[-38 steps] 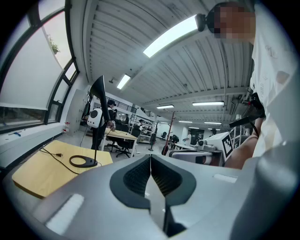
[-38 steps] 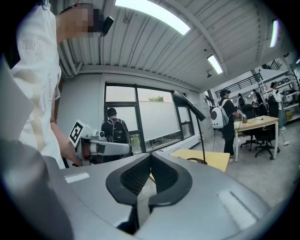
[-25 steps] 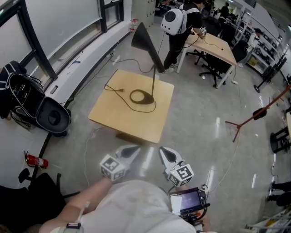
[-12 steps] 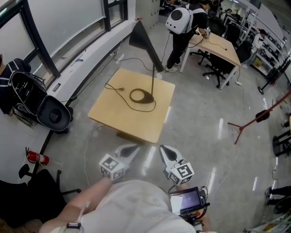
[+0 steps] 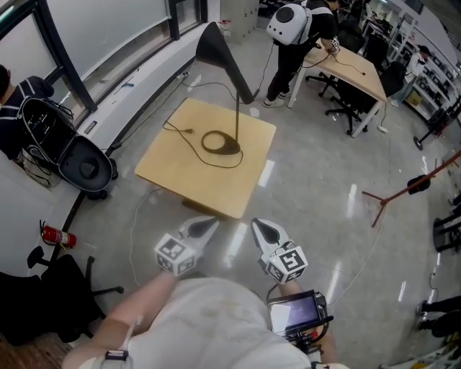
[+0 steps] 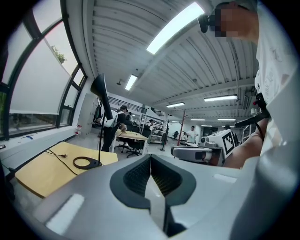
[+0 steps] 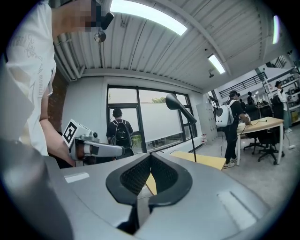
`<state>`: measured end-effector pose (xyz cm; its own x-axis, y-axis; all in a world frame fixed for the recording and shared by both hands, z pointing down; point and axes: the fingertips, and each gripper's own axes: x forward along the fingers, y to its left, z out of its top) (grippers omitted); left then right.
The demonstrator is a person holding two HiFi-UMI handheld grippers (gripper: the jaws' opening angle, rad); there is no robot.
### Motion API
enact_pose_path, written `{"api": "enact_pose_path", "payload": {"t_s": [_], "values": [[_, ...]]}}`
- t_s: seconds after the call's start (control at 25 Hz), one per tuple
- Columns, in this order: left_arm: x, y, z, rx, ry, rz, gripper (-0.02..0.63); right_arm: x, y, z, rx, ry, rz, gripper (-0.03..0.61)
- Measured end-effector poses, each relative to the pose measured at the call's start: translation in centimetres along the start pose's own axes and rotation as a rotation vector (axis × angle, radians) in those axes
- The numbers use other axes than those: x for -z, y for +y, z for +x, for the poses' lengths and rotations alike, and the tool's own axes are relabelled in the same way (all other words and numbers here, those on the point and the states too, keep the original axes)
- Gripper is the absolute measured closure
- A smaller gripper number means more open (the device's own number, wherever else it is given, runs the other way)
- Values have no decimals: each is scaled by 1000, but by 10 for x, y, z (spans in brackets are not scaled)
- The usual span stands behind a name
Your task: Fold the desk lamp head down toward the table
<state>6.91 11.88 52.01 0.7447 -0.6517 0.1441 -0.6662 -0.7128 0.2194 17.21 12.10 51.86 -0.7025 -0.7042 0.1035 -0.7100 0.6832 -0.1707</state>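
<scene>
A black desk lamp stands on a square wooden table. Its ring base lies near the table's middle, a thin stem rises from it, and the cone head is raised and tilted. The left gripper view shows the same lamp far off to the left, and the right gripper view has the lamp ahead of the jaws. My left gripper and right gripper hang side by side over the floor, short of the table's near edge. Both are shut and hold nothing.
The lamp's black cord trails across the table and off its far side. A black fan-like unit and a red fire extinguisher sit at the left by the window wall. A person with a white backpack stands at a far desk.
The table and lamp have slid slightly nearer and leftward in the head view as I step forward. Both grippers keep their places in the picture and stay shut.
</scene>
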Motion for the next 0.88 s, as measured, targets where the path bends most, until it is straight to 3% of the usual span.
{"api": "enact_pose_path", "payload": {"t_s": [0.44, 0.88], "values": [[-29, 18, -2, -113, -40, 47, 612, -27, -16, 20, -52, -10, -29, 565], [-37, 47, 2, -137, -45, 69, 612, -26, -36, 46, -13, 8, -5, 565]]}}
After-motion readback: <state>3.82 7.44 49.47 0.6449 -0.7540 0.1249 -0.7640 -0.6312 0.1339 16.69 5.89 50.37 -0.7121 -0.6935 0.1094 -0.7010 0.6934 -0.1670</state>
